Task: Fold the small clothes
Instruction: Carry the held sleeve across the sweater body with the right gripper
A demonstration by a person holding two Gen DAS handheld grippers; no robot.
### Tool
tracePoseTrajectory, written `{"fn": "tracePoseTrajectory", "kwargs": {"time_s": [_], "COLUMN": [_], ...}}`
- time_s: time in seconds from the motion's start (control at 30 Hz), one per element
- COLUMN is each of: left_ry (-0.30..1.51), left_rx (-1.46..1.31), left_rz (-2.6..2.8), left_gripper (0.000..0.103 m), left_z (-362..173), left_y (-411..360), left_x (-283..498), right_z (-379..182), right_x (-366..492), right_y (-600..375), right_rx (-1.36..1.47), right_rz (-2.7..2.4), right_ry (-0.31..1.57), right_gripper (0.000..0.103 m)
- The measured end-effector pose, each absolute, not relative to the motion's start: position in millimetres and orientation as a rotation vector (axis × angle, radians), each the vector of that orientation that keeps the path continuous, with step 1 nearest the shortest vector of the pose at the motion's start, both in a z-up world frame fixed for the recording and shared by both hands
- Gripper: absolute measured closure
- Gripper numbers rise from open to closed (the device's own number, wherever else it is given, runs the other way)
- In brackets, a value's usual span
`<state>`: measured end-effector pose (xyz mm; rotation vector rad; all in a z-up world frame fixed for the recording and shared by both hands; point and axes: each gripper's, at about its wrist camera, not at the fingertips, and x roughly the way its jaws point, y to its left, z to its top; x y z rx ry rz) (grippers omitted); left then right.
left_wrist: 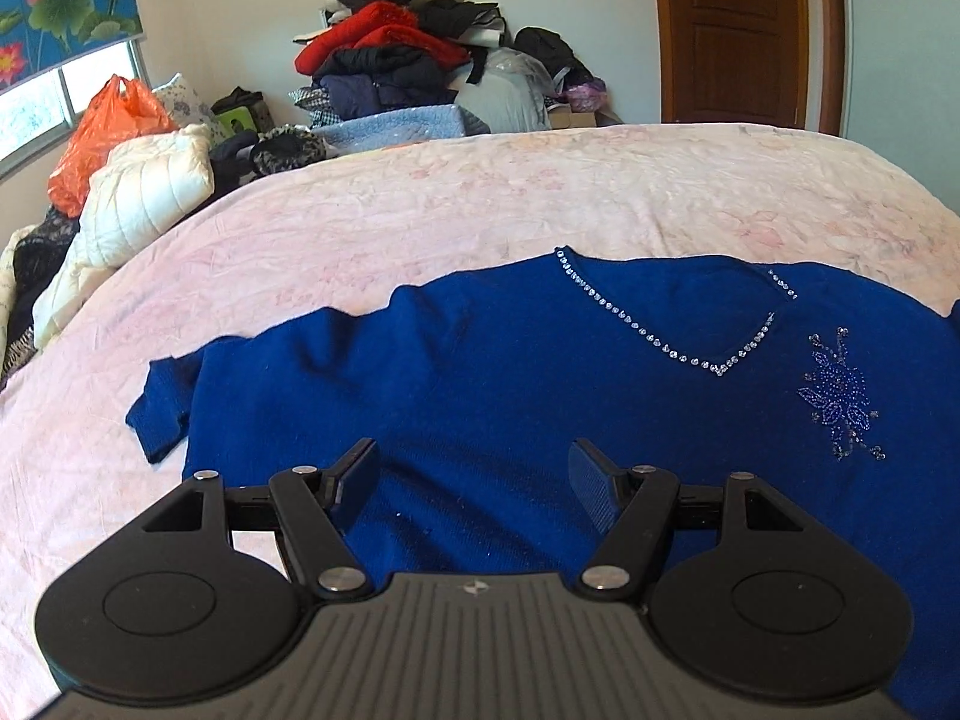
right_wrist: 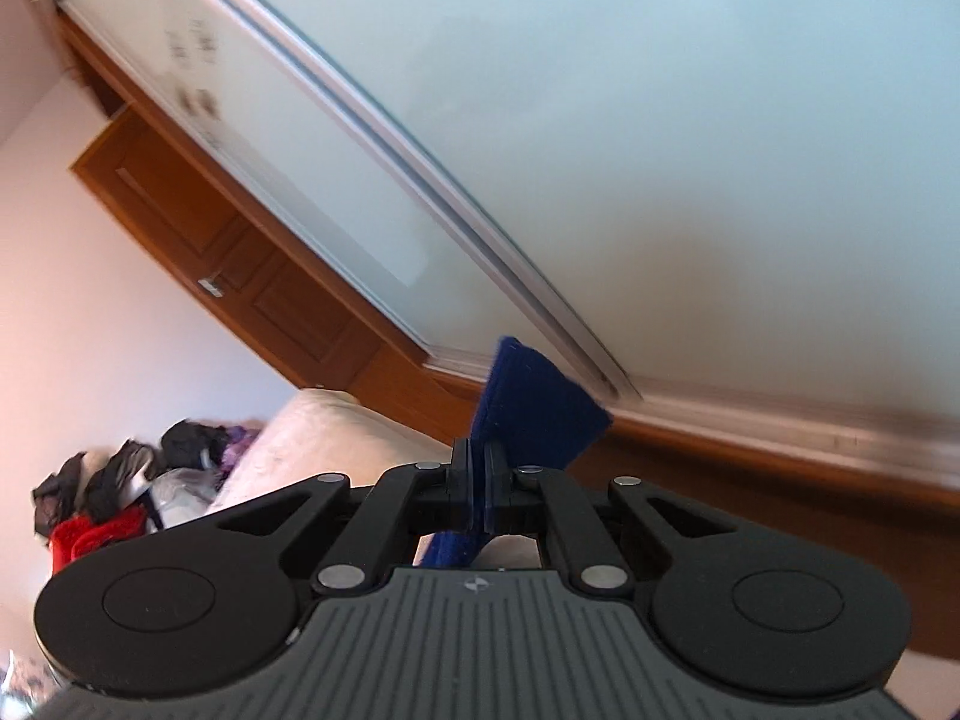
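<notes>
So the bed [left_wrist: 480,192] takes up most of the left wrist view, covered in a pale pink crinkly spread with a faint floral print. Way past the left tongs, up against the far wall, there's a big pile of clothes [left_wrist: 408,60], red and black and grey stuff all heaped up, plus an orange plastic bag [left_wrist: 114,132] and a white quilted jacket [left_wrist: 144,204] off to the far left side. Brown wooden door [left_wrist: 729,30] beyond to the right.

The sweater [left_wrist: 510,396] is the main thing here. It's a deep royal blue knit, laid out flat on the bed right under and ahead of the left tongs, front side up. V-neck trimmed with a row of little rhinestones [left_wrist: 660,345], and a beaded flower motif [left_wrist: 840,396] on the chest, over to the right of the tongs. One sleeve is folded in on the left, with the ribbed cuff [left_wrist: 159,420] sticking out onto the spread.

Left tongs [left_wrist: 474,477] are open wide, hovering over the sweater body with nothing between the pads.

Right tongs [right_wrist: 479,480] are clamped tight on a bit of that same blue knit [right_wrist: 534,408], which fans out past the tips. That view is tilted and blurry, mostly frosted sliding panels [right_wrist: 660,150] behind.
</notes>
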<state>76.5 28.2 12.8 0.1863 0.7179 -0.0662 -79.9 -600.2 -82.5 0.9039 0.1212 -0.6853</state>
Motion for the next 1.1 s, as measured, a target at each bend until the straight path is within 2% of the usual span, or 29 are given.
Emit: {"fn": "tracePoseTrajectory", "kwargs": {"time_s": [0.17, 0.3, 0.37, 0.47, 0.5, 0.63, 0.67, 0.7, 0.73, 0.87, 1.1], "left_ry": [0.729, 0.727, 0.725, 0.725, 0.728, 0.741, 0.74, 0.738, 0.736, 0.745, 0.76], "left_rx": [0.177, 0.193, 0.191, 0.193, 0.198, 0.205, 0.206, 0.206, 0.206, 0.2, 0.167], "left_rz": [-0.067, -0.058, -0.057, -0.058, -0.058, -0.069, -0.071, -0.072, -0.071, -0.058, -0.029], "left_gripper": [0.034, 0.034, 0.034, 0.034, 0.034, 0.034, 0.034, 0.034, 0.034, 0.034, 0.034], "left_z": [10.8, 11.9, 13.8, 14.2, 13.4, 10.6, 10.6, 10.7, 11.0, 10.8, 10.2], "left_y": [32.7, 32.0, 31.9, 29.7, 28.2, 23.0, 22.4, 22.3, 22.6, 26.7, 35.3], "left_x": [74.2, 74.9, 74.0, 73.1, 73.3, 72.9, 72.2, 71.7, 71.4, 74.7, 85.0], "right_z": [-96.0, -128.4, -140.2, -148.3, -151.5, -158.5, -159.5, -160.4, -161.3, -145.0, -36.3], "right_x": [-111.8, -127.0, -133.0, -139.0, -138.2, -129.0, -124.3, -120.2, -116.6, -109.4, -90.3], "right_y": [-583.2, -581.7, -574.9, -567.6, -567.4, -571.1, -577.7, -582.5, -587.7, -594.8, -603.5], "right_rx": [1.018, 1.167, 1.219, 1.233, 1.241, 1.241, 1.249, 1.255, 1.258, 1.169, 0.788], "right_rz": [-0.678, -0.672, -0.664, -0.657, -0.653, -0.681, -0.683, -0.692, -0.71, -0.737, -0.798], "right_ry": [0.182, 0.261, 0.244, 0.147, 0.114, 0.041, 0.047, 0.064, 0.081, 0.099, 0.036], "right_gripper": [0.095, 0.087, 0.069, 0.056, 0.055, 0.059, 0.073, 0.079, 0.094, 0.095, 0.095]}}
